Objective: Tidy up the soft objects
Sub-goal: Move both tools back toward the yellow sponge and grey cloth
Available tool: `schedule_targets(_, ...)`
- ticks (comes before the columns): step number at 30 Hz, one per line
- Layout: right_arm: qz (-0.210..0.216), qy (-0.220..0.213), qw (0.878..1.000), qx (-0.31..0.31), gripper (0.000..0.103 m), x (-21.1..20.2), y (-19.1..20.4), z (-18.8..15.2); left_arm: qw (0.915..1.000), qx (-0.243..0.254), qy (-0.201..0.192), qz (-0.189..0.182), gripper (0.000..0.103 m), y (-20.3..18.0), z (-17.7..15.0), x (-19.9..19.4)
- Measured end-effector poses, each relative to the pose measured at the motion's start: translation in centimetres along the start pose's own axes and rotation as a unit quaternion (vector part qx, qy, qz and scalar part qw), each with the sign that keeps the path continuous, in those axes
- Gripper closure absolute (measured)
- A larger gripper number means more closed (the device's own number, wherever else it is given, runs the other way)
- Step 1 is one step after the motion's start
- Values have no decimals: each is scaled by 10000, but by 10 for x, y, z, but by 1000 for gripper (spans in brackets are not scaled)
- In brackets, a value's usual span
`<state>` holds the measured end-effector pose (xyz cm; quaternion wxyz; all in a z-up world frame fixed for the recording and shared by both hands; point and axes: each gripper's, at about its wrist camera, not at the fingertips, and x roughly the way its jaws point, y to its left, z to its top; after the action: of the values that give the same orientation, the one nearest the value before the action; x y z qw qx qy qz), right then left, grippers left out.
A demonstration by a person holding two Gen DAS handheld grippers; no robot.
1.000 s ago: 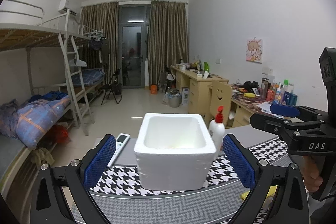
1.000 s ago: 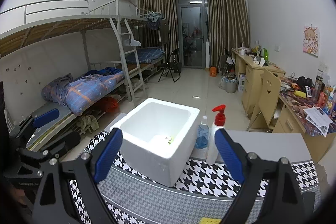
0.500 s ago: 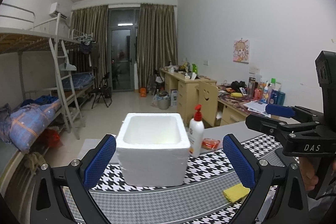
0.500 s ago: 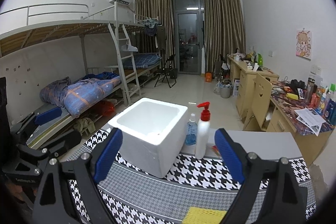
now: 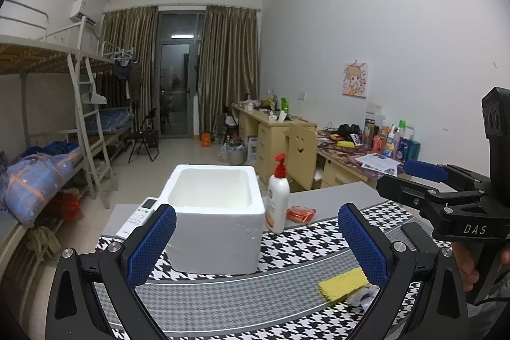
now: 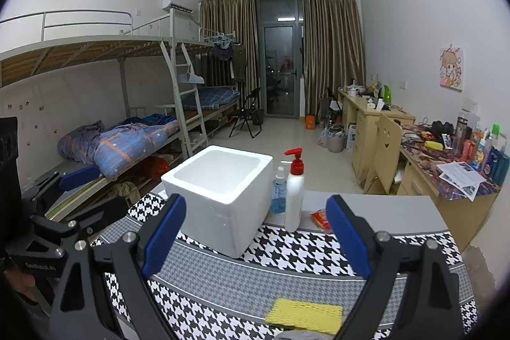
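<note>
A white foam box [image 5: 214, 214] [image 6: 220, 195] stands open-topped on the houndstooth cloth [image 5: 242, 295] [image 6: 287, 270]. Nearer me lies a yellow foam pad [image 5: 343, 282] [image 6: 304, 315], with a bit of grey-and-white fabric [image 5: 361, 298] beside it. My left gripper [image 5: 256, 241] is open, its blue pads framing the box with nothing between them. My right gripper [image 6: 255, 231] is open too, held above the cloth and behind the yellow pad. In the left wrist view the right gripper [image 5: 443, 196] shows at the right edge, held by a hand.
A white pump bottle with a red top [image 5: 278, 195] [image 6: 295, 191] stands right of the box, a small blue bottle [image 6: 279, 191] behind it. A red packet [image 5: 300, 213] [image 6: 320, 219] lies beyond. A remote [image 5: 137, 217] rests left of the box. Bunk beds stand left, desks right.
Both grippers drew back and up from the box, which looks smaller now. The yellow pad came further into view. Both stayed open.
</note>
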<state>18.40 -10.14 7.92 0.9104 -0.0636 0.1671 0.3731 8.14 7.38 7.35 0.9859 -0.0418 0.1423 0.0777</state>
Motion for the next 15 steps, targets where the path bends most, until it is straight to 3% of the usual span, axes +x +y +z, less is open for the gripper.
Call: schedule_targets(15, -155, -121, 9997, 139, 11, -31, -8, -31, 9998, 51, -79, -195, 1, -16, -18, -13)
